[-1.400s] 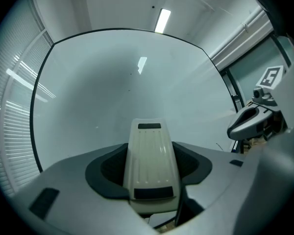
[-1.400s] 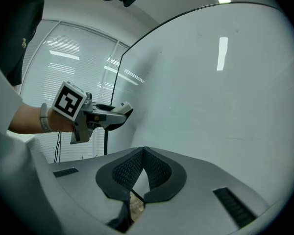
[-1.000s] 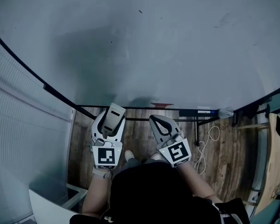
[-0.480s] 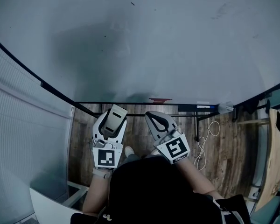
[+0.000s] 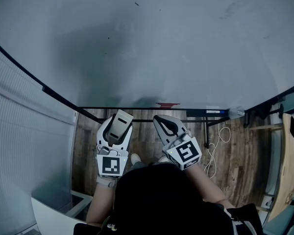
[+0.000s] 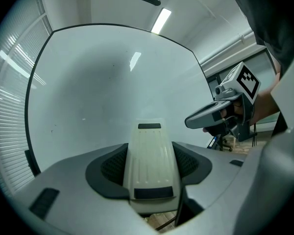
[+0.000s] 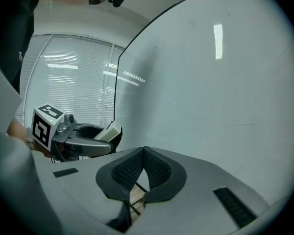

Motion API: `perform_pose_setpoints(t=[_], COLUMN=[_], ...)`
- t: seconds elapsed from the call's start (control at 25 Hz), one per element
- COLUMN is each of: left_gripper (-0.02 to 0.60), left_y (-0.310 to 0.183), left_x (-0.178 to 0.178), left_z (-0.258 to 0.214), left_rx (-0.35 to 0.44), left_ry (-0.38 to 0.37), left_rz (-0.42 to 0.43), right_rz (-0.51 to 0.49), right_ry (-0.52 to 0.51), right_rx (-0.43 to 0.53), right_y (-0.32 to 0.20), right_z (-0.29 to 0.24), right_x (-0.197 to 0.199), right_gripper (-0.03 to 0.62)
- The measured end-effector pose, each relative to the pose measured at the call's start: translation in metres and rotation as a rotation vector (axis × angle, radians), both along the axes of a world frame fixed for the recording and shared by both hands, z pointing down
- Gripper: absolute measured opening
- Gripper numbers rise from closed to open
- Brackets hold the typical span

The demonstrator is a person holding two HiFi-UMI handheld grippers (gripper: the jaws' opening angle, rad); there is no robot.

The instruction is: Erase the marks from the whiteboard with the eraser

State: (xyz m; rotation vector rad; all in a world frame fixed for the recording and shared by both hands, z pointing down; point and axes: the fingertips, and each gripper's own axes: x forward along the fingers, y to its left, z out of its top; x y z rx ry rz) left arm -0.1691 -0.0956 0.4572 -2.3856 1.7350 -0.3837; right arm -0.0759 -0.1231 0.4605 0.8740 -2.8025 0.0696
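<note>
The whiteboard (image 5: 161, 43) fills the head view, mostly clean, with a few tiny dark specks (image 5: 136, 4) and a faint smudge (image 5: 230, 9) at upper right. Below its lower edge my left gripper (image 5: 118, 119) is shut on a cream eraser (image 5: 120, 123), apart from the board. The left gripper view shows the eraser (image 6: 149, 163) clamped between the jaws, pointing at the whiteboard (image 6: 112, 92). My right gripper (image 5: 162, 123) is beside it, shut with nothing in it; its pads meet in the right gripper view (image 7: 143, 153), where the left gripper's eraser (image 7: 110, 130) shows at left.
A red item (image 5: 166, 104) and a blue marker (image 5: 218, 112) lie on the board's bottom ledge. A white cable (image 5: 213, 153) lies on the wooden floor. A wooden tabletop edge (image 5: 289, 170) is at right, window blinds (image 5: 19, 131) at left.
Both grippers shifted slightly up toward the board's lower edge, and the right one turned a little. The eraser stays clamped in the left gripper.
</note>
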Motion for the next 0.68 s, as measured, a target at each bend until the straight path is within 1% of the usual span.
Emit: perform_pose_setpoints(t=[0.16,0.28,0.44,0.68], left_gripper=[0.265,0.267,0.266,0.267], left_y=[-0.002,-0.002,-0.002,-0.002], left_x=[0.003,0.005,0.008,0.011], left_z=[0.001,0.002,0.001,0.002], left_rx=[-0.002,-0.004,0.000,-0.015], left_ry=[-0.014,-0.039,-0.035,-0.071], left_rz=[0.007,0.019,0.022,0.034], right_rz=[0.006,0.017,0.018,0.027], right_ry=[-0.006,-0.004,-0.010,-0.017], right_rx=[-0.004,-0.014,-0.014,-0.023], right_y=[-0.002,-0.003,-0.003,-0.002], right_z=[-0.002,0.001,0.000,0.001], right_x=[0.002,0.006,0.007,0.009], right_gripper=[0.028,0.028,0.028,0.028])
